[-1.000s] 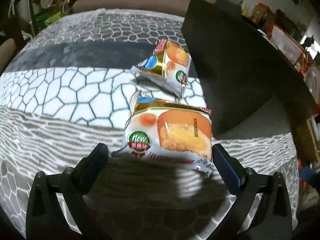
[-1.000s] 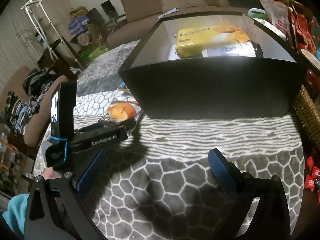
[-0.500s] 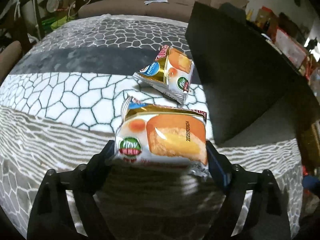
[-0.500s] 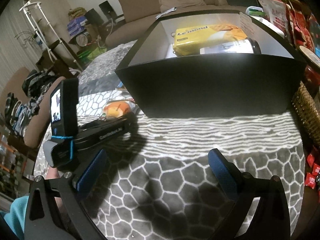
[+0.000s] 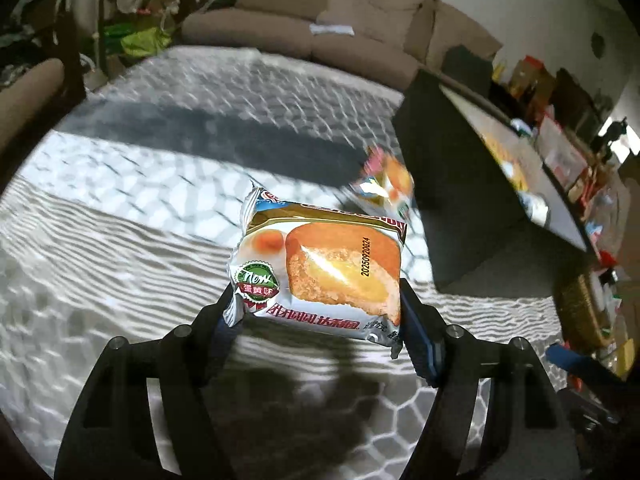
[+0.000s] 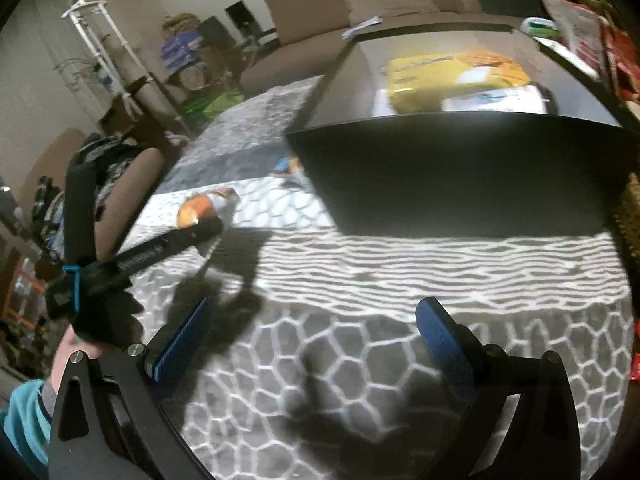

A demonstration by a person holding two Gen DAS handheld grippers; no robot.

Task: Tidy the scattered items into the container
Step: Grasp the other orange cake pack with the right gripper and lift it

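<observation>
My left gripper (image 5: 320,312) is shut on a cake packet (image 5: 324,268) with an orange cake picture and holds it above the patterned cloth. It also shows in the right wrist view (image 6: 200,210) at the tip of the left gripper (image 6: 196,228). A second, blurred cake packet (image 5: 386,186) lies on the cloth beside the black box (image 5: 452,176). The black box (image 6: 460,184) holds a yellow biscuit pack (image 6: 452,72) and a white can (image 6: 500,100). My right gripper (image 6: 310,336) is open and empty above the cloth in front of the box.
A grey and white patterned cloth (image 6: 360,360) covers the table. A wicker basket (image 5: 580,308) and red packets stand to the right of the box. A brown sofa (image 5: 340,32) is behind the table. A chair (image 6: 132,176) stands at the left edge.
My left gripper closed on the near cake packet and lifted it off the cloth. The view now tilts up and moves. The right gripper has stayed open and nearly still.
</observation>
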